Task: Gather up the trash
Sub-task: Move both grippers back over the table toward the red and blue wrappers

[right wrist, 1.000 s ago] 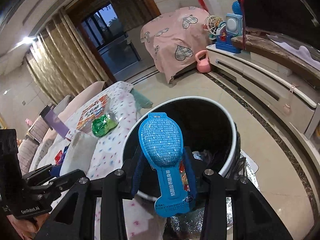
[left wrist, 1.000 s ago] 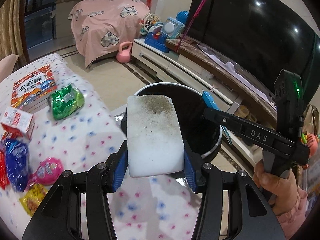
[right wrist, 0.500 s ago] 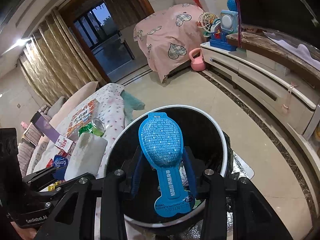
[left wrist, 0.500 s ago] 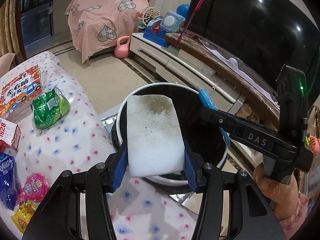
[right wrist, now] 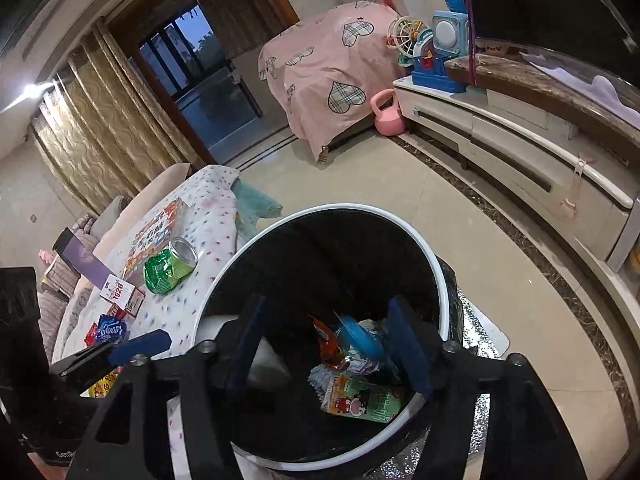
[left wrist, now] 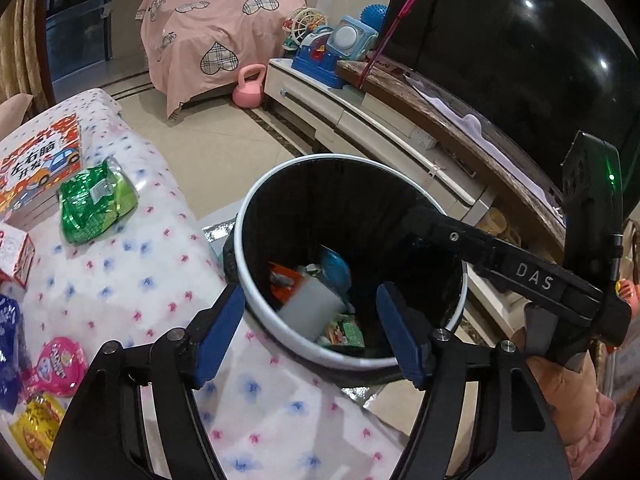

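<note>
A black trash bin with a white rim point(left wrist: 256, 200) point(right wrist: 436, 264) stands beside the table. My left gripper point(left wrist: 310, 326) is open and empty over the bin's near rim. My right gripper point(right wrist: 326, 344) is open and empty over the bin mouth; it shows from the side in the left wrist view point(left wrist: 416, 220). Inside the bin lie the white sponge point(left wrist: 310, 312) point(right wrist: 266, 364), the blue wrapper point(left wrist: 336, 268) point(right wrist: 358, 336) and other packets. On the table lie a green crushed can point(left wrist: 94, 204) point(right wrist: 170, 268), a pink packet point(left wrist: 60, 364) and a yellow packet point(left wrist: 34, 432).
The table has a white cloth with small flowers point(left wrist: 132, 280). A picture book point(left wrist: 38, 164), a small red-and-white box point(left wrist: 14, 252) and a blue bag point(left wrist: 8, 344) lie on it. A TV stand point(left wrist: 360, 116) and a pink kettlebell point(left wrist: 250, 88) are behind the bin.
Both grippers have opened. The white sponge dropped from the left gripper and the blue wrapper from the right gripper; both now lie inside the bin.
</note>
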Tool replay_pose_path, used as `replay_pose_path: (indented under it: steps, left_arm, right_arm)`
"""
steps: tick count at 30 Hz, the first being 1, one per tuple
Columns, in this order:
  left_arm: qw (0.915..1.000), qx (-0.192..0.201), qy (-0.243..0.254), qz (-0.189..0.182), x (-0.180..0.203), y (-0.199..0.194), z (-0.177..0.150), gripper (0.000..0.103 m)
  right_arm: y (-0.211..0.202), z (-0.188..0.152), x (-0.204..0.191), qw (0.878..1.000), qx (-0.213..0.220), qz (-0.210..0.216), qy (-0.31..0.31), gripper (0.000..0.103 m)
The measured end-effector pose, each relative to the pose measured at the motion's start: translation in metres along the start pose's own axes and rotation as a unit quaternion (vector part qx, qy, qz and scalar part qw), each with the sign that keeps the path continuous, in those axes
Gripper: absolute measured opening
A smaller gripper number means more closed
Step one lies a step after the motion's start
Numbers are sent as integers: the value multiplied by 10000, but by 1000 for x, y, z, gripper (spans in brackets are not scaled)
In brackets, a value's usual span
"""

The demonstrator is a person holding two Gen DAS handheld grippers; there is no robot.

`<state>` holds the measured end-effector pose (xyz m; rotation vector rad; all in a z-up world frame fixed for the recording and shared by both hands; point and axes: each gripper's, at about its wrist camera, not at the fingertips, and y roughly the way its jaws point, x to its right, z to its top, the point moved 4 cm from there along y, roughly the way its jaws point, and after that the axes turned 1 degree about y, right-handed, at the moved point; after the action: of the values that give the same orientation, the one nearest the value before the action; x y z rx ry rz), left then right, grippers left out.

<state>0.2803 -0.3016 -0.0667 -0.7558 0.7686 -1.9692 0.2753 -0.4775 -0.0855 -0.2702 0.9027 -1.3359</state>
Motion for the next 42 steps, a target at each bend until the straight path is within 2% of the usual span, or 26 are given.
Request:
replay_pose_path:
  steps: [2, 8, 11, 21, 29, 42]
  left_arm:
    - [10000, 66, -51, -21, -3, -8, -4, 70]
    - [9995, 228, -228, 76, -19, -38, -30, 71]
    - [9990, 325, -284, 148, -30, -54, -44, 71]
    - [9954, 513, -670, 461, -87, -106, -94, 71]
    - [9885, 606, -1196, 696, -130, -139, -132, 71]
    - [9760, 675, -1776, 1064, -192, -164, -165, 70]
  right_arm:
    - [-6, -1, -2, 10000, 63, 10, 1, 68]
    - [-25, -13, -14, 9995, 283, 105, 65, 88]
    - [-33, -26, -27, 9993, 331, 188, 18, 92]
    - [-40, -69, -79, 9980, 321, 514, -161, 95]
    - [-33, -101, -120, 9964, 140, 773, -331, 95]
    - [-23, -136, -187, 9908, -53, 1149, -715, 95]
